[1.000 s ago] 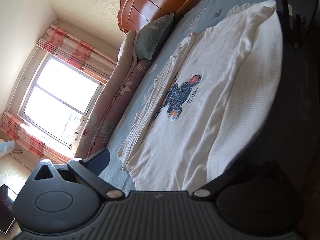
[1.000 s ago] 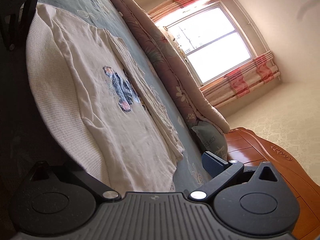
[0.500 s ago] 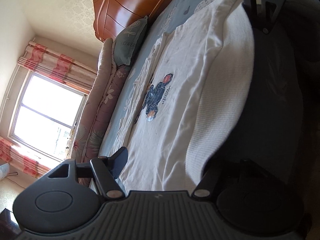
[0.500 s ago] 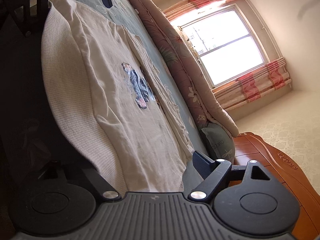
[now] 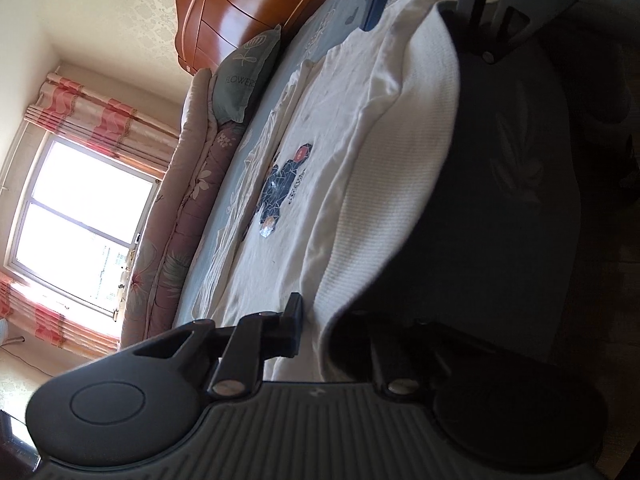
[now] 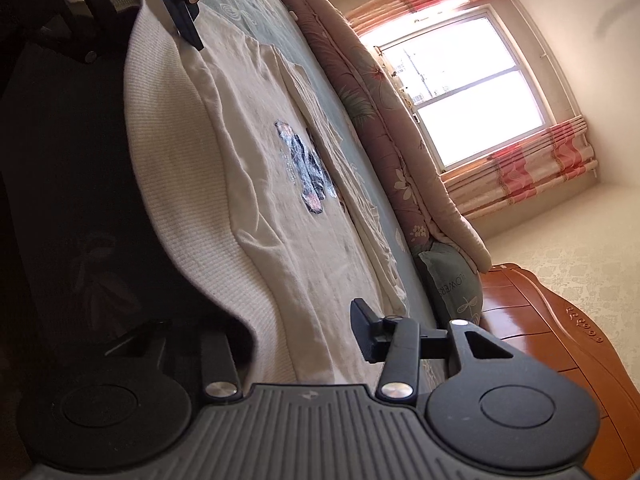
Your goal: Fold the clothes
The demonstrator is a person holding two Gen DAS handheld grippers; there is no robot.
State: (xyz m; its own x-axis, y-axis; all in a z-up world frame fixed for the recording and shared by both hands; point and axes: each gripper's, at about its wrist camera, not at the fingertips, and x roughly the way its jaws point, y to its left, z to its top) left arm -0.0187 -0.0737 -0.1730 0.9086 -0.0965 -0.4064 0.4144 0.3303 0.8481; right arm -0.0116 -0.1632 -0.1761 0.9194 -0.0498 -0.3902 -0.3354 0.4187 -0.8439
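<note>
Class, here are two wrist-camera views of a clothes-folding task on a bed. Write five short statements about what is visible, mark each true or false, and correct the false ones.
1. A cream sweater lies spread on the bed. True.
2. The sweater's front is plain, with no print. False: a dark blue graphic print sits on its front.
3. The left gripper has one finger above the sweater's ribbed hem. True.
4. The cushion marked FLOWERS rests on top of the sweater. False: it lies apart from it, near the wooden headboard.
5. The curtains fully cover the window. False: the curtains are drawn aside and the bright pane is exposed.
</note>
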